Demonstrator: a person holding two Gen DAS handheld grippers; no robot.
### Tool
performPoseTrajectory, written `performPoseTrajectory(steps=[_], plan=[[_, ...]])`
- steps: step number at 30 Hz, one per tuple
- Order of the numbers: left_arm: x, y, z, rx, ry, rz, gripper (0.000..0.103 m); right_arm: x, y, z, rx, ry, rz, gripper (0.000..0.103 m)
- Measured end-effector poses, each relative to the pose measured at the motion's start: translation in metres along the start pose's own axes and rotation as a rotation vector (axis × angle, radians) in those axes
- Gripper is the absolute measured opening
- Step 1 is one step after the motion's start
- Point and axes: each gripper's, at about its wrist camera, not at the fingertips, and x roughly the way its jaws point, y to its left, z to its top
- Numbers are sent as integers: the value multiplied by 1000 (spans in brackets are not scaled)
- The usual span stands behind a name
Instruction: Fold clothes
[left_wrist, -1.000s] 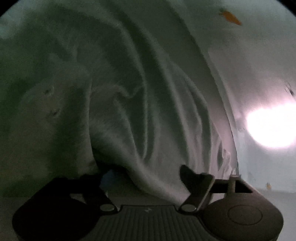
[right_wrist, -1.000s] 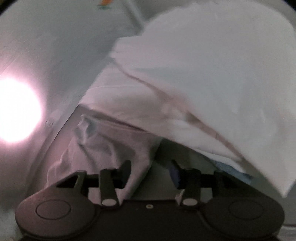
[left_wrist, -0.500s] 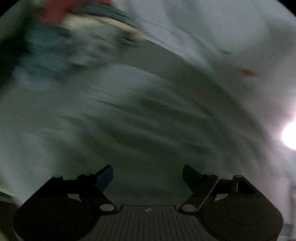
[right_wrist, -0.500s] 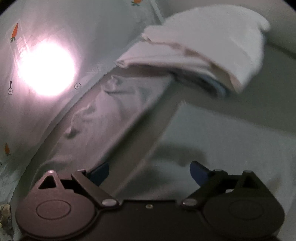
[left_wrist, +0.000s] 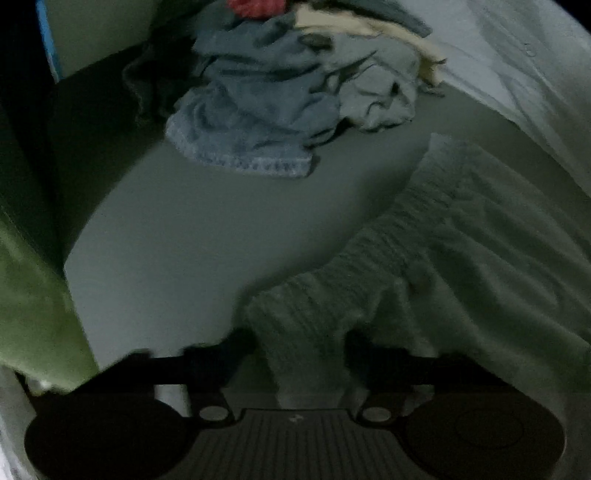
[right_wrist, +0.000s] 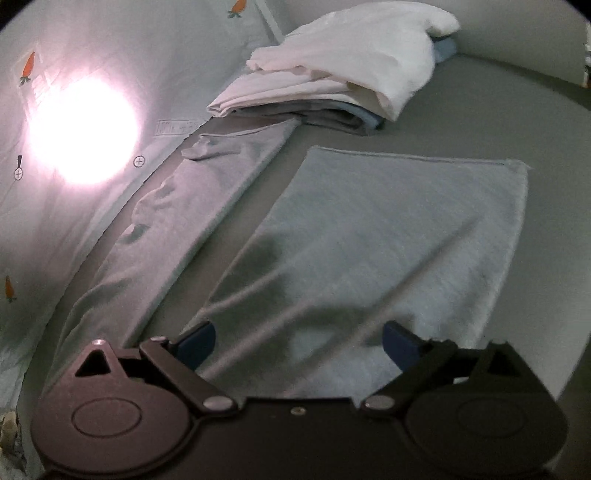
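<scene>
Below, the left gripper (left_wrist: 301, 354) is closing with a towel (left_wrist: 424, 266) corner between its fingers; the right gripper (right_wrist: 299, 341) hovers spread, empty, over it. Sheet label (right_wrist: 177, 126) apparently unreadable.

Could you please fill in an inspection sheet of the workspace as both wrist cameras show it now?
Surface: grey table, dimly lit.
Job's things: pale towel spread flat; its ribbed edge reaches the left gripper. Grey cloth lies beside it, along the table's edge.
Clutter: folded stack at the far end; unfolded heap of blue, red and cream clothes.
Grippers: left gripper closing, towel edge between its jaws, contact unclear in the dark; right gripper open above the towel, holding nothing.
Cables: nothing seen.
Surroundings: carrot-print sheet with a bright glare; green fabric in the left view.
</scene>
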Motion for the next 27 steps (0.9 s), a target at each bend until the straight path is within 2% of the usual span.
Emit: performPoseTrajectory(steps=[2, 4, 8, 10, 12, 16, 17, 19, 23, 27], plan=[[-10, -7, -3, 41, -35, 15, 16, -5, -1, -4, 8, -5, -7, 98], [-18, -3, 3, 25, -61, 41, 14, -8, -1, -7, 10, -7, -13, 98], [-22, 36, 21, -97, -75, 96, 13, -15, 0, -7, 0, -21, -16, 98], [-12, 52, 24, -94, -72, 118, 13, -17, -1, -7, 0, -28, -16, 98], [2, 57, 23, -76, -38, 110, 13, -16, -5, -6, 5, -27, -24, 98], [8, 55, 19, -98, -9, 92, 24, -18, -16, -3, 10, -36, -52, 98], [6, 57, 17, -118, -4, 82, 34, -19, -20, -1, 18, -44, -60, 98], [3, 61, 12, -157, 6, 72, 46, -20, -29, 3, 35, -59, -81, 98], [-6, 67, 5, -169, 5, 74, 57, -19, -51, 13, 45, -101, -175, 98], [-17, 72, 2, -179, -7, 60, 60, -16, -75, 27, 52, -158, -291, 97]])
